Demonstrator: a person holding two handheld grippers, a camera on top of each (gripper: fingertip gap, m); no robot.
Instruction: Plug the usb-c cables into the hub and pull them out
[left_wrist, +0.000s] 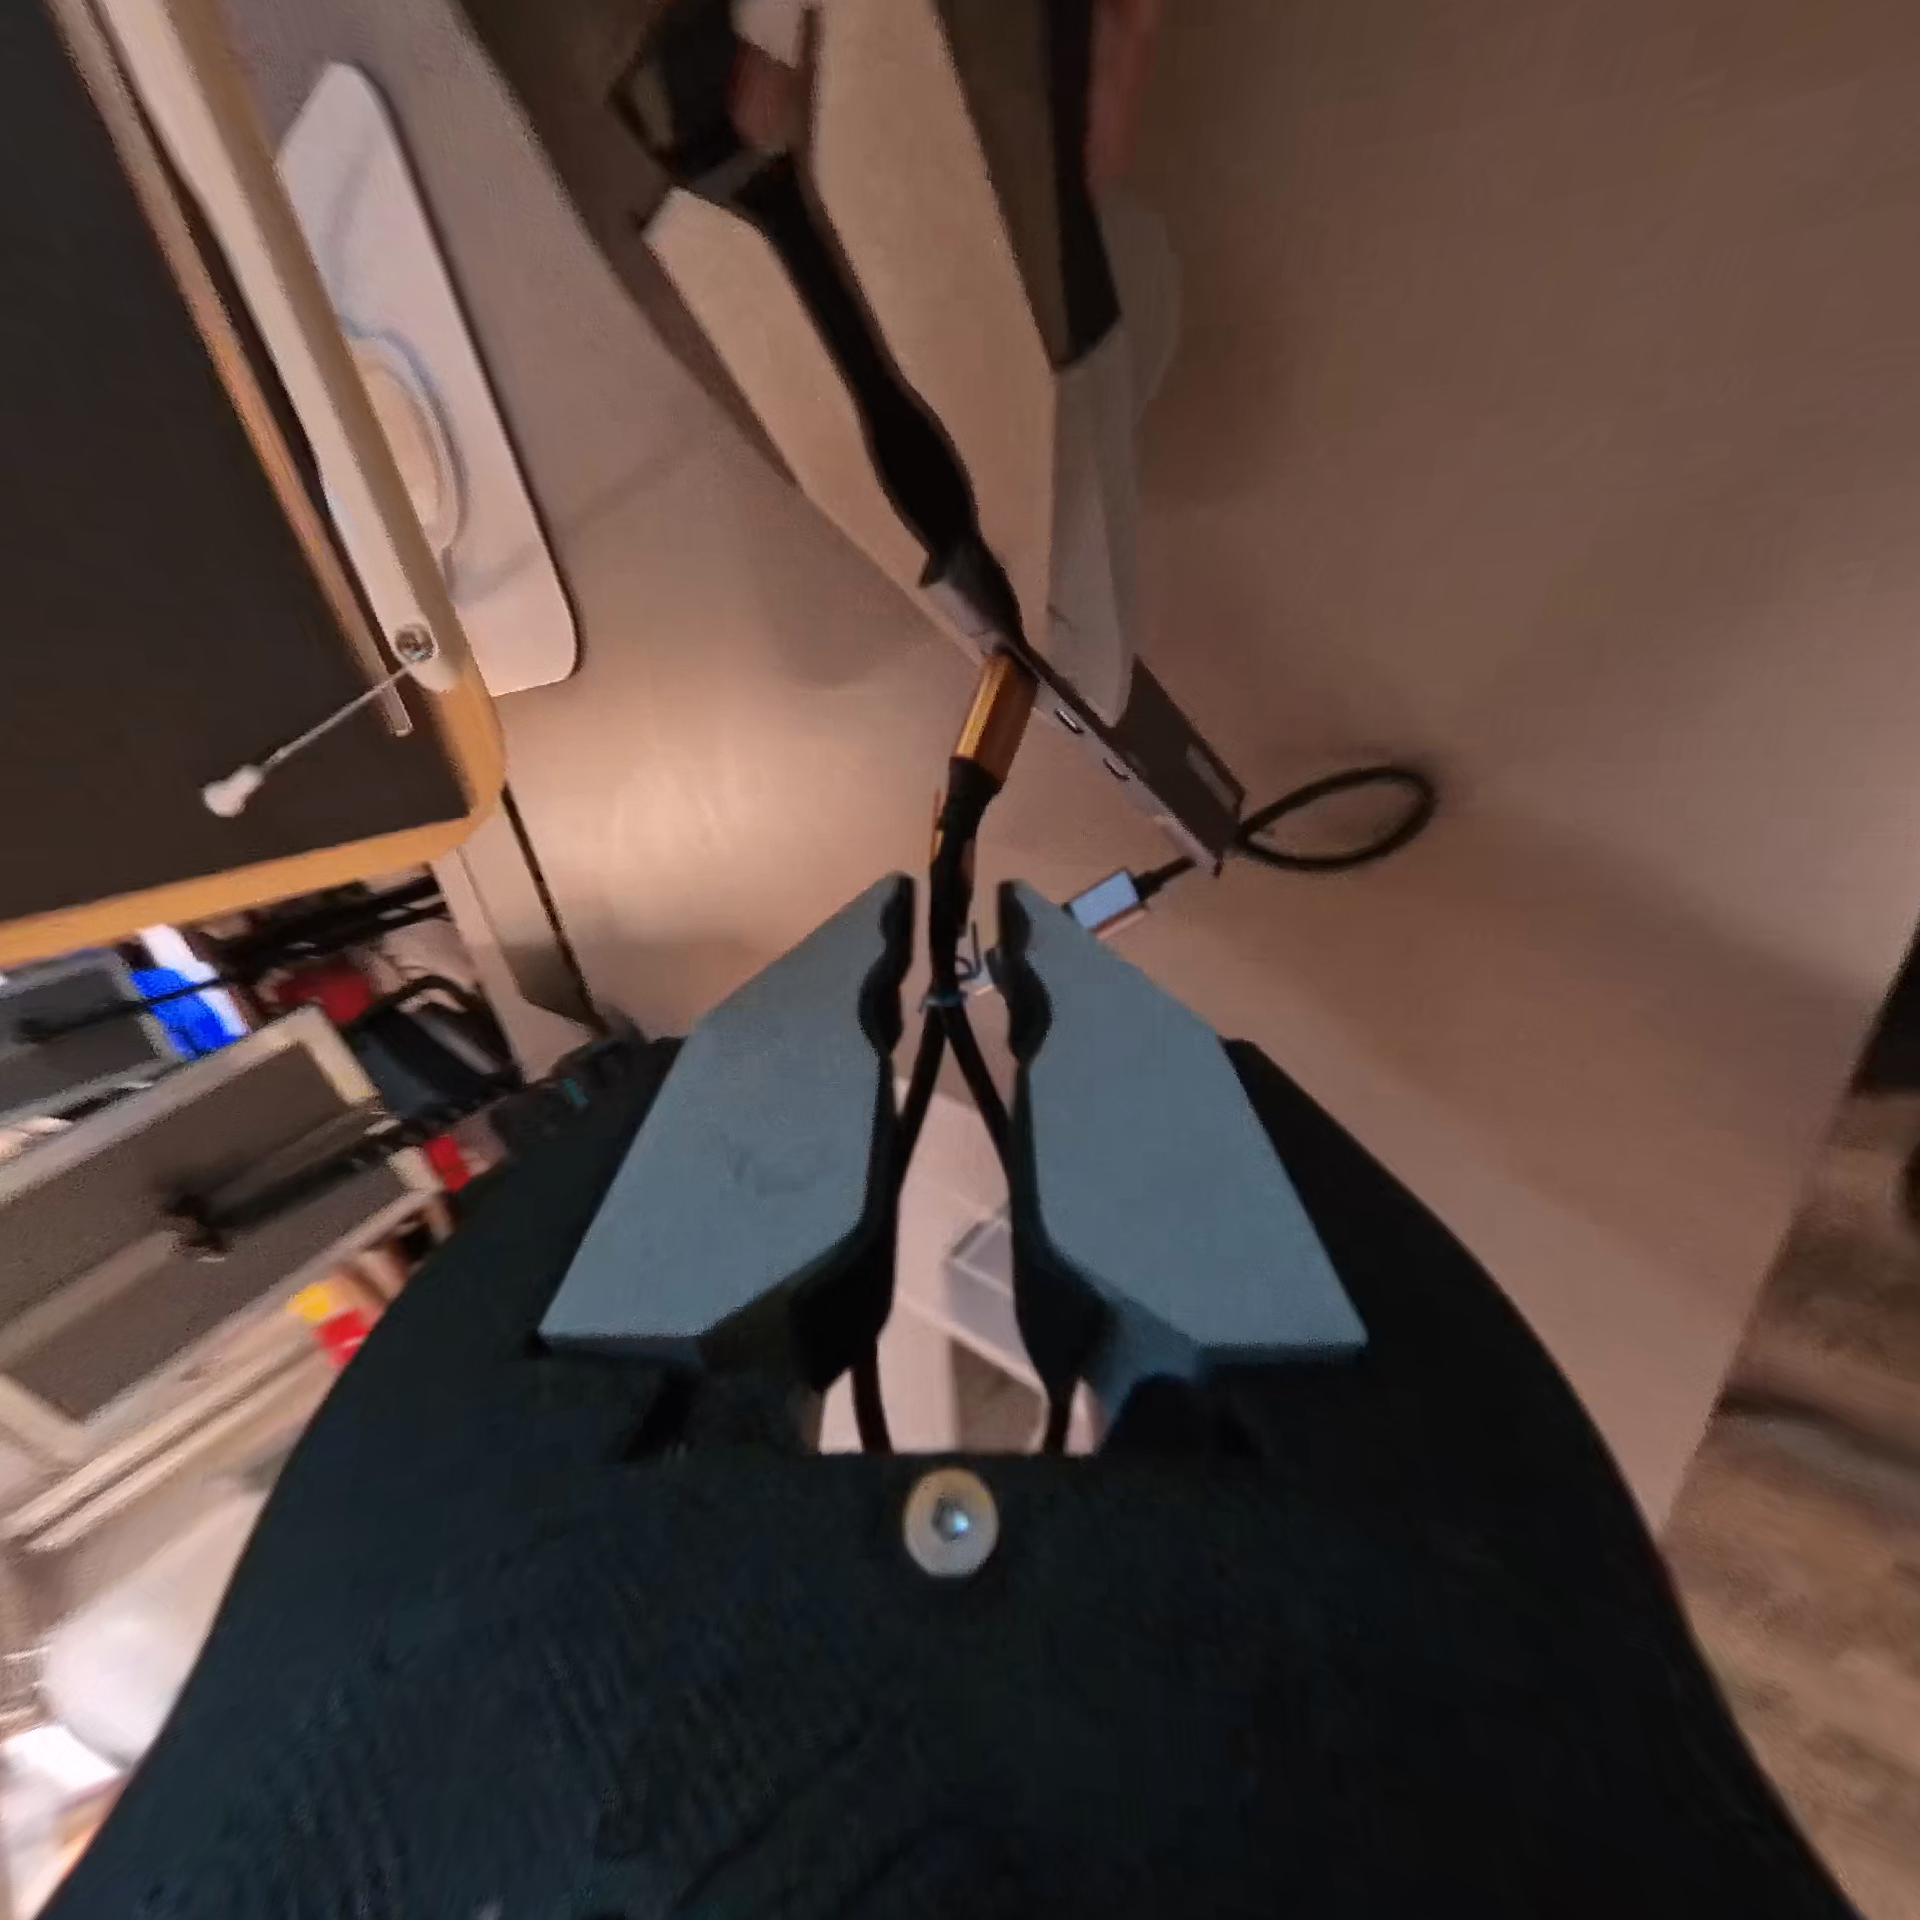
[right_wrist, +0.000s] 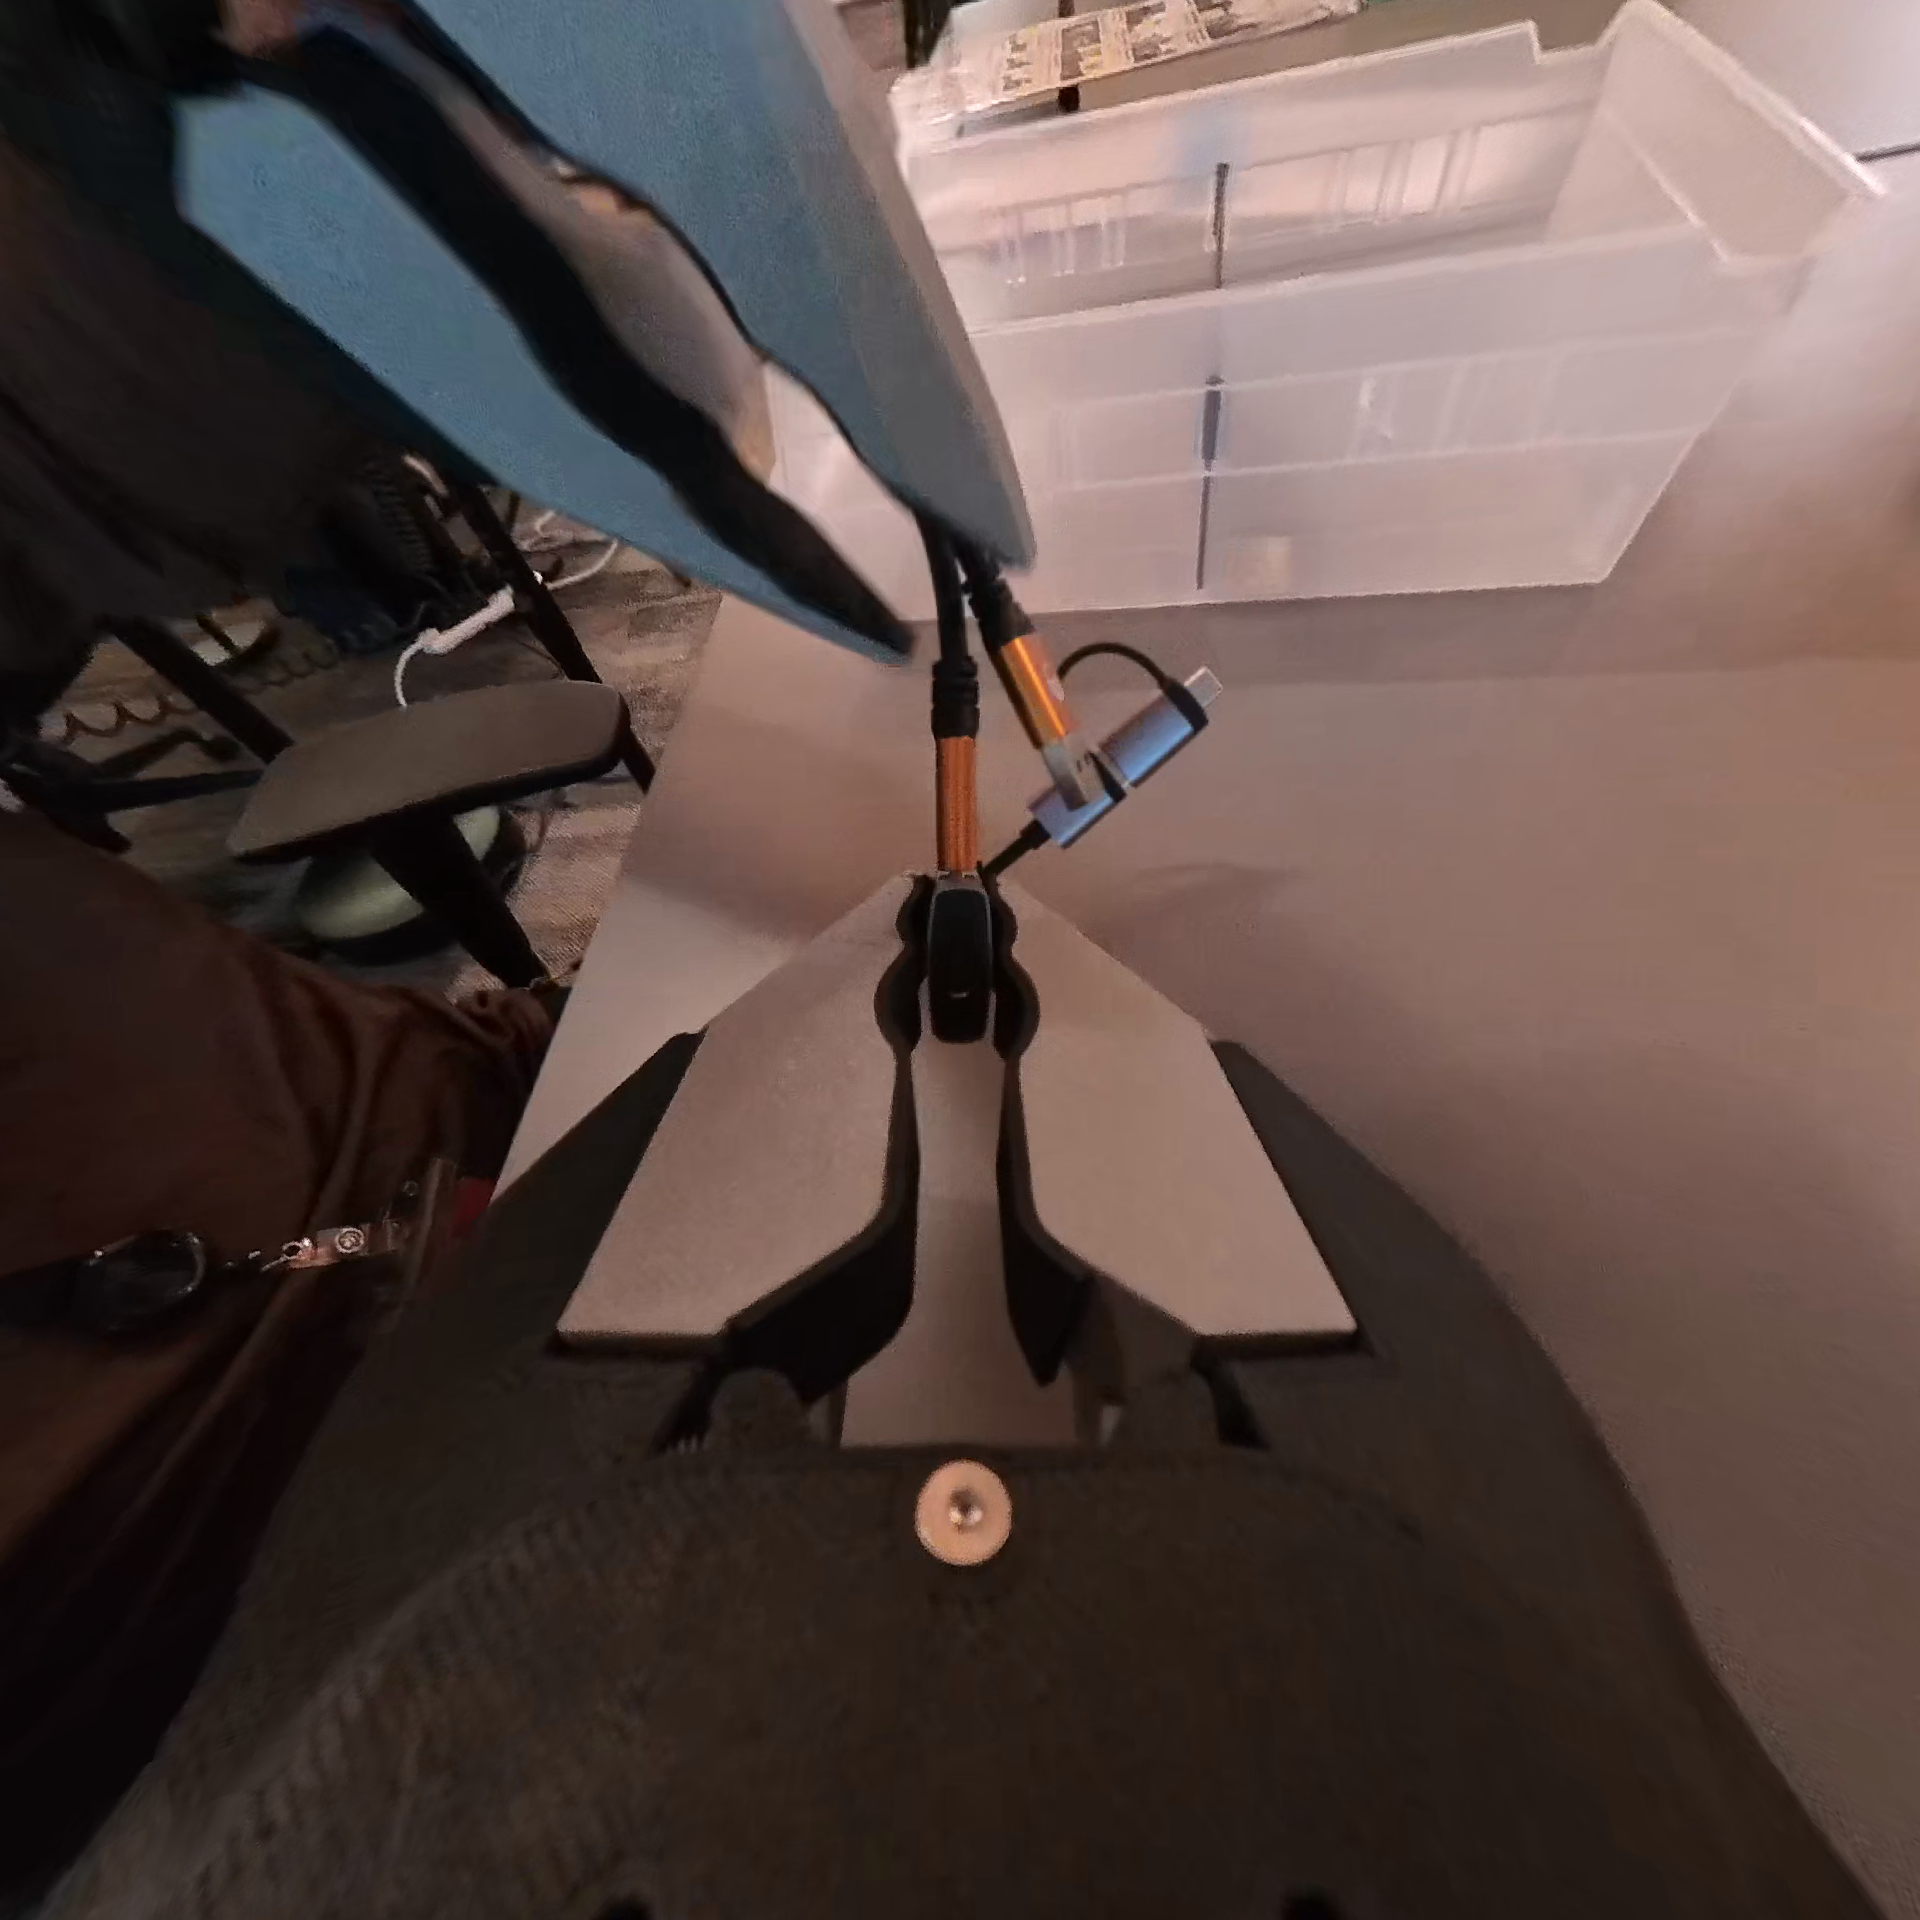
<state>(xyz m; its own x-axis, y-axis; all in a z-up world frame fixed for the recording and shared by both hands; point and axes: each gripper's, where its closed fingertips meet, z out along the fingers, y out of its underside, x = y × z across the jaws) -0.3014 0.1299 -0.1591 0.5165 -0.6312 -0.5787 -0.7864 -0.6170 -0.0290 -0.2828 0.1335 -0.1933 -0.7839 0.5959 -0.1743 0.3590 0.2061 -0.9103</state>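
Observation:
In the right wrist view my right gripper (right_wrist: 956, 914) is shut on the dark hub (right_wrist: 956, 966), seen end-on between its tips. An orange-sleeved usb-c plug (right_wrist: 956, 800) sits in the hub. A second orange plug (right_wrist: 1031, 691) hangs loose beside it, over a silver adapter plug (right_wrist: 1132, 758). In the left wrist view my left gripper (left_wrist: 958, 899) is closed to a narrow gap around two black cables (left_wrist: 951, 935) tied together. They lead to the orange plug (left_wrist: 992, 717) seated in the grey hub (left_wrist: 1143, 727).
The hub's own black lead (left_wrist: 1340, 821) loops on the pale table (left_wrist: 1507, 520) and ends in the silver plug (left_wrist: 1107, 899). Clear plastic drawers (right_wrist: 1403, 364) stand at the table's far side. A wooden-edged dark panel (left_wrist: 156, 520) is at left. A person's brown sleeve (right_wrist: 156, 1039) and a chair (right_wrist: 416, 769) are nearby.

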